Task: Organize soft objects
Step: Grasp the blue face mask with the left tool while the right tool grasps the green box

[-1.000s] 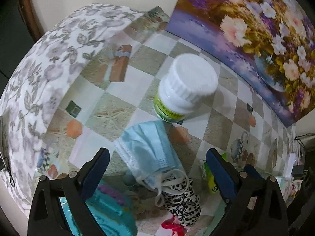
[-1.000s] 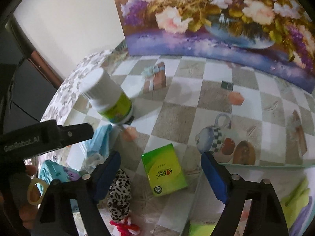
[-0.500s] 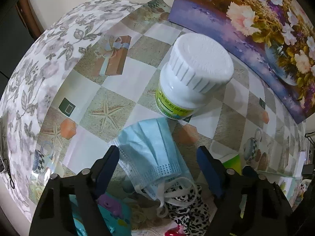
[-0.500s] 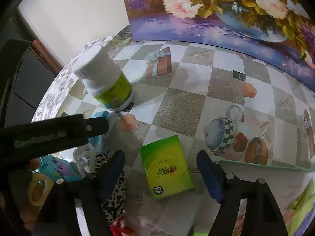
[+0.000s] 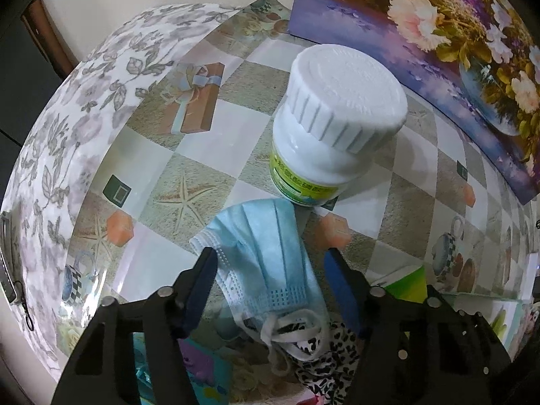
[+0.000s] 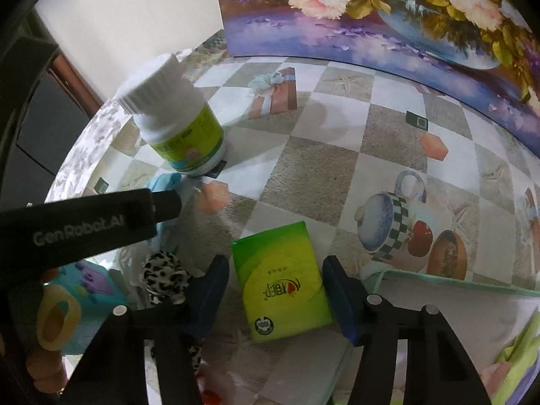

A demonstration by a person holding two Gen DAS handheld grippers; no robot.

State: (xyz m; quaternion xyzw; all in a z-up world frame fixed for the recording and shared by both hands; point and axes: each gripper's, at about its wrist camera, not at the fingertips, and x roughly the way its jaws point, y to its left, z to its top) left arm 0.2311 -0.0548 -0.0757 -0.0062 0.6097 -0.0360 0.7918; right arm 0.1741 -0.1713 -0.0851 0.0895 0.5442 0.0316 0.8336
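Observation:
A light blue face mask (image 5: 266, 253) lies crumpled on the table, its white ear loops over a leopard-print cloth (image 5: 324, 361). My left gripper (image 5: 270, 270) is open, its jaws on either side of the mask, just above it. A green tissue pack (image 6: 281, 281) lies flat on the table. My right gripper (image 6: 275, 283) is open with its jaws on either side of the pack. The leopard-print cloth also shows in the right wrist view (image 6: 165, 276), left of the right gripper.
A white pill bottle (image 5: 330, 118) with a green label stands just beyond the mask. A flower painting (image 6: 388, 17) leans at the table's back. A teal toy (image 6: 91, 287) lies at the near left. A pale tray edge (image 6: 449, 280) lies at the right.
Both grippers have moved forward and down. The left jaws have narrowed around the mask, and the right jaws now straddle the tissue pack.

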